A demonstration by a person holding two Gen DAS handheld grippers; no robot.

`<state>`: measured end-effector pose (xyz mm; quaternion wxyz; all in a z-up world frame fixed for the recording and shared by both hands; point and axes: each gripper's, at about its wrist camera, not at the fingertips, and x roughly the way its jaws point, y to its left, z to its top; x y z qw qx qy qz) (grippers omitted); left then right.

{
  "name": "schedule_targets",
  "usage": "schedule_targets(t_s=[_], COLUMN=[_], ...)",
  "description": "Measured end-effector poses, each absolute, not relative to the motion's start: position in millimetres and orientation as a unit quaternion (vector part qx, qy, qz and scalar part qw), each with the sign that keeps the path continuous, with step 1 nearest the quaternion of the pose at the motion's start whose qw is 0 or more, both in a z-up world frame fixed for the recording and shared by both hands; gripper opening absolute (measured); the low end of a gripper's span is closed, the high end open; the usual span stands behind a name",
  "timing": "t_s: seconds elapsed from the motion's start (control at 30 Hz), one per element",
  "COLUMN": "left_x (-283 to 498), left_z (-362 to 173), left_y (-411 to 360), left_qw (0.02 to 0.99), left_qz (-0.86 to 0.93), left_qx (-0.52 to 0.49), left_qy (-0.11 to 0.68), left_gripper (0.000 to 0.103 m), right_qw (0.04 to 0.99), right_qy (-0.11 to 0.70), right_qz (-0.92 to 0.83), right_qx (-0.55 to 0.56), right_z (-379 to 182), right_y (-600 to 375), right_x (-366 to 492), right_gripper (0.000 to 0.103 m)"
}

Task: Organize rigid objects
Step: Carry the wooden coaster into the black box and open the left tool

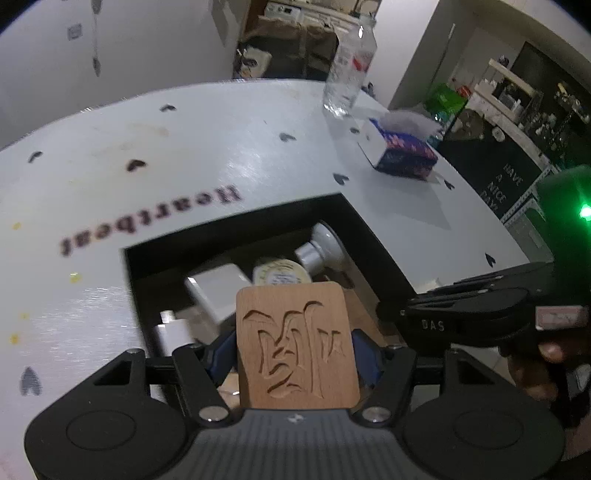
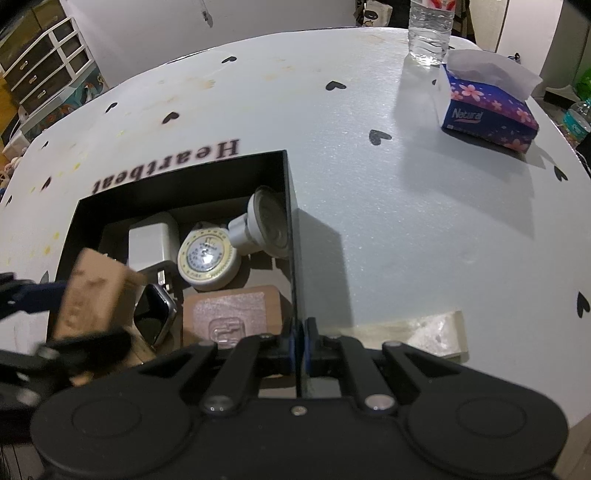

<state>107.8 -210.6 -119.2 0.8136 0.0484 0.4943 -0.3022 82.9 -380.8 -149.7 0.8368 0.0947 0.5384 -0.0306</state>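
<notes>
Left wrist view, left to right. The white table (image 1: 184, 155) fills the left and upper centre of the frame. The black box (image 1: 369, 236) sits at centre. Inside it lie a white charger (image 1: 218, 291), a round tin (image 1: 282, 271) and a white bulb (image 1: 321, 243). At lower centre, the left hand-held gripper (image 1: 295, 356) pinches a carved wooden block (image 1: 295, 347) between its blue pads; the block is upright above the near part of the box. A water bottle (image 1: 349, 70) stands at upper centre, with a tissue box (image 1: 402, 147) to its right. At the right edge, the right hand-held gripper (image 1: 391, 314) reaches in, held by a hand (image 1: 535, 373).

Right wrist view, left to right. At the left edge, the blurred wooden block (image 2: 96, 295) is held over the left part of the box (image 2: 291, 221). Beside it in the box are a smartwatch (image 2: 155, 314), the charger (image 2: 151, 242), the tin (image 2: 207, 258), a brown card (image 2: 229, 306) and the bulb (image 2: 266, 225). At lower centre, the right hand-held gripper (image 2: 298, 336) is pressed together on the right wall of the box. A small clear packet (image 2: 424, 328) lies on the table (image 2: 406, 203) at lower right. The bottle (image 2: 428, 29) and tissue box (image 2: 487, 107) occupy the upper right.
</notes>
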Motion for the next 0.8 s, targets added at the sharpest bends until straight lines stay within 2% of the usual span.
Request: schedule_targets(t_s=[0.3,0.8], left_x=[120,116], left_z=[-138,-148], left_y=[-222,-215], left_qw=[0.792,0.779], left_qz=[-0.280,-0.289], left_qx=[-0.014,-0.053], left_qy=[0.542,0.553], left_gripper=[0.065,0.066], right_qw=[0.835,0.833], right_qy=[0.538,0.539], right_qz=[-0.029,-0.027], right_qx=[0.113,0.123], right_z=[-150,-150], right_y=[-385,-388], right_x=[82,83], right_gripper=[0.007,0.007])
